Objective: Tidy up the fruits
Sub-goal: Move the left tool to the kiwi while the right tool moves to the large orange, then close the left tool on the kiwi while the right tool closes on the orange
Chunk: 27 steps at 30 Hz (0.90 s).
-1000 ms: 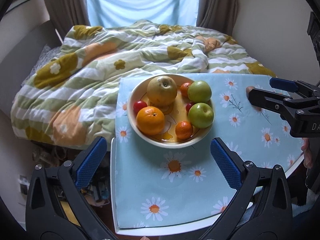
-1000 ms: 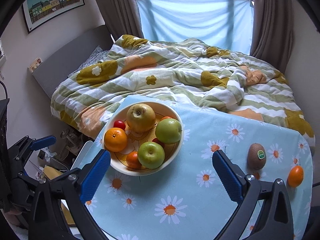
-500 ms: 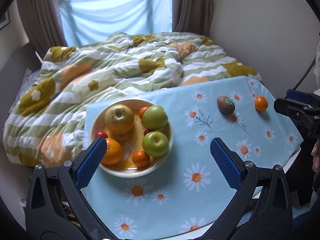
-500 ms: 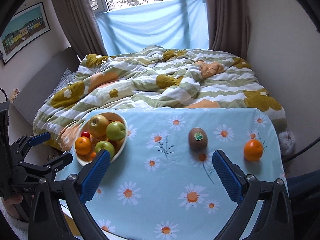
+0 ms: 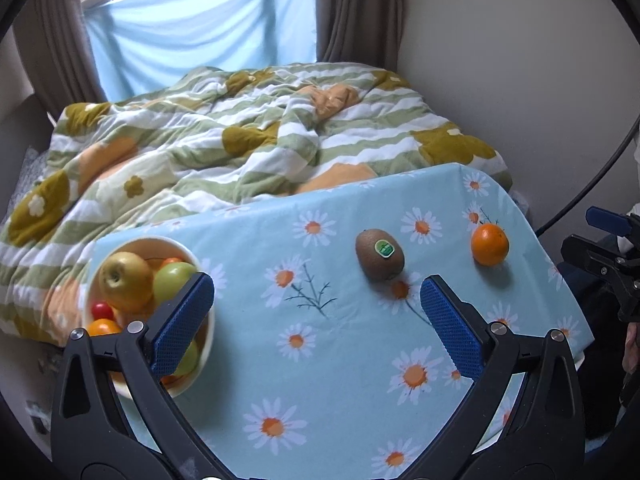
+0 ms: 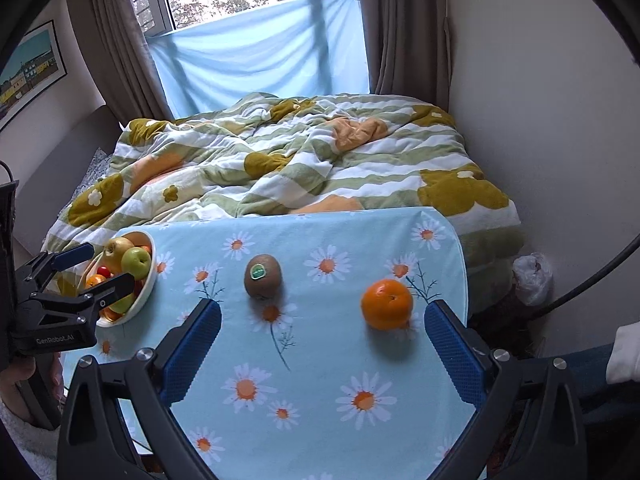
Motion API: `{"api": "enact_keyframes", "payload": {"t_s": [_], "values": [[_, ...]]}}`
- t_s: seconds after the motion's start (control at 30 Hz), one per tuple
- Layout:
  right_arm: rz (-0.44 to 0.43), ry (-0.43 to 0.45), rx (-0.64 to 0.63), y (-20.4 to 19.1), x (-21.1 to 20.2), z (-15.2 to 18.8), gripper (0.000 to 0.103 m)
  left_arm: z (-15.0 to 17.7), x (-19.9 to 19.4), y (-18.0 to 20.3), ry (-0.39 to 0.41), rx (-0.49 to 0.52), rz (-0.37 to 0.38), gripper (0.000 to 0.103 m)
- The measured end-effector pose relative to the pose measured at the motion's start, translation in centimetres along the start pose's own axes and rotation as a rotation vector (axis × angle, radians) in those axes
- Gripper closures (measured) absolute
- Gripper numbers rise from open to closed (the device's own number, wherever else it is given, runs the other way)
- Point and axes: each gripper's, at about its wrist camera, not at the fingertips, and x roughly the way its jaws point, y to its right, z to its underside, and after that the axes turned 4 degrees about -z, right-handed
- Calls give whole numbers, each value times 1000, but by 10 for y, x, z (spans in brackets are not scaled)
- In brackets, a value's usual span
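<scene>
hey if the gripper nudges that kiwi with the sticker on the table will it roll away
Probably a short wobble: the kiwi is egg-shaped and lies loose on the flat tablecloth. Its fuzzy-looking skin should grip the pads. It may bruise under a hard squeeze.

The left black plastic claw is showing two forked arms tipped with blue textured pads, each arm carrying silver screws. The right black plastic claw is looking the same, blue pads and silver screws included. White "GenRobot.AI" lettering is showing on the left claw's body. The person is wearing a fuzzy white sleeve.
</scene>
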Motion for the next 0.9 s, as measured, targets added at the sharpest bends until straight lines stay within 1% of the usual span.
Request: {"api": "enact_keyframes", "payload": {"t_s": [0.13, 0.23, 0.3, 0.53, 0.73, 0.8, 0.87, 0.9], "values": [[-9, -23, 13, 28, 18, 4, 1, -6, 33, 22, -24, -24, 7, 0], [-28, -33, 23, 44, 33, 9, 1, -7, 57, 34, -43, -47, 29, 0], [-30, -36, 25, 51, 42, 12, 1, -8, 71, 42, -55, -45, 21, 0], [-45, -47, 11, 66, 70, 20, 1, -2, 115, 58, -105, -41, 9, 0], [-45, -61, -30, 67, 89, 24, 2, -1, 143, 64, -150, -68, 29, 0], [-47, -66, -47, 65, 95, 25, 2, 0, 152, 66, -175, -77, 47, 6], [-44, -73, -61, 63, 101, 26, 2, 1, 161, 68, -201, -88, 57, 22], [-44, -76, -66, 63, 103, 26, 2, 2, 164, 69, -211, -89, 56, 25]]}}
